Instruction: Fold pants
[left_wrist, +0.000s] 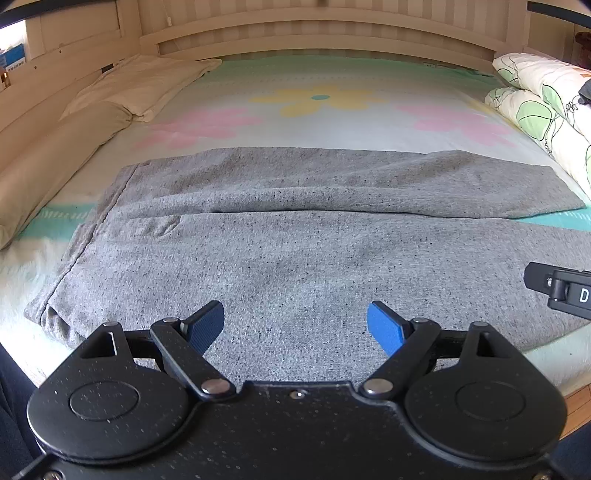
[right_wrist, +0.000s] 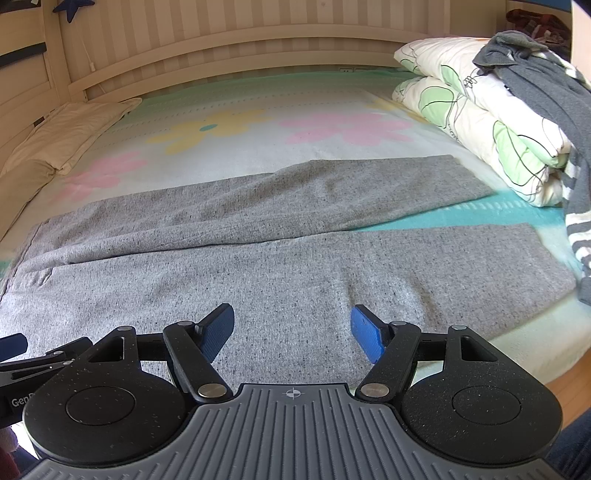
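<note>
Grey speckled pants (left_wrist: 295, 236) lie spread flat across the bed, waistband at the left, both legs running to the right. In the right wrist view the pants (right_wrist: 295, 266) show both leg ends, the far leg angled away from the near one. My left gripper (left_wrist: 295, 326) hovers open over the near leg close to the waistband end, blue pads apart, nothing between them. My right gripper (right_wrist: 291, 332) is open too, above the near leg's middle. The right gripper's body (left_wrist: 561, 288) shows at the right edge of the left wrist view.
A flowered sheet (left_wrist: 317, 103) covers the bed. Beige pillows (left_wrist: 92, 122) line the left side. A folded leaf-print duvet (right_wrist: 480, 122) with dark and striped clothes (right_wrist: 554, 96) on it sits at the right. A slatted headboard (right_wrist: 258, 48) stands behind. Wooden floor (left_wrist: 576, 406) shows at the near right.
</note>
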